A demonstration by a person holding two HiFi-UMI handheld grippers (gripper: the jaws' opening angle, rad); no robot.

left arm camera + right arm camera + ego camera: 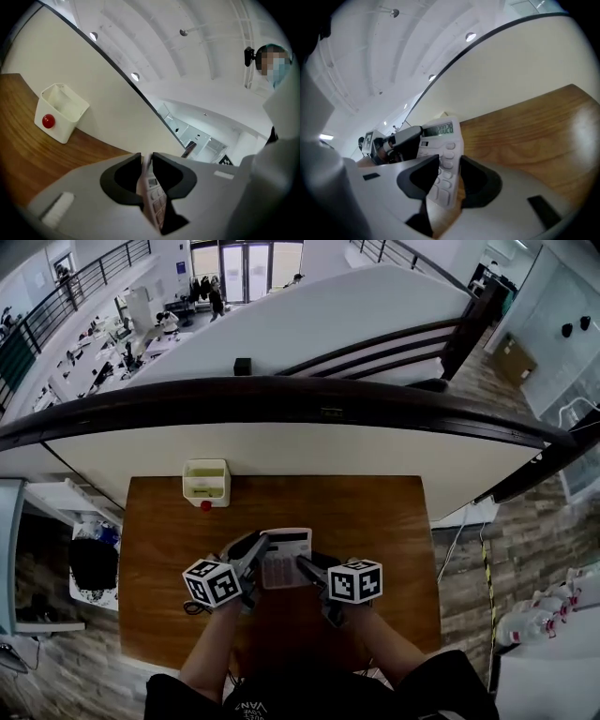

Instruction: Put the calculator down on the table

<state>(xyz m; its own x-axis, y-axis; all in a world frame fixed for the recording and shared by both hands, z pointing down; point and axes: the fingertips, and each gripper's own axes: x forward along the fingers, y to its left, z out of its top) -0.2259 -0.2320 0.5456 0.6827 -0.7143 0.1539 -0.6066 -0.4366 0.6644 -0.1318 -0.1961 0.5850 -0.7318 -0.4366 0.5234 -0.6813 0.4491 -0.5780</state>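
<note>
A white calculator with grey keys hangs over the wooden table, near its middle, held from both sides. My left gripper is shut on its left edge. In the left gripper view the calculator stands edge-on, pinched between the jaws of the left gripper. My right gripper is shut on its right edge. The right gripper view shows the calculator tilted, its display lit, with the right gripper clamped over the keys and the back. The left gripper shows beyond it.
A small white container with a red knob stands at the table's far left edge, also seen as the container in the left gripper view. A pale wall with a dark rail runs behind the table.
</note>
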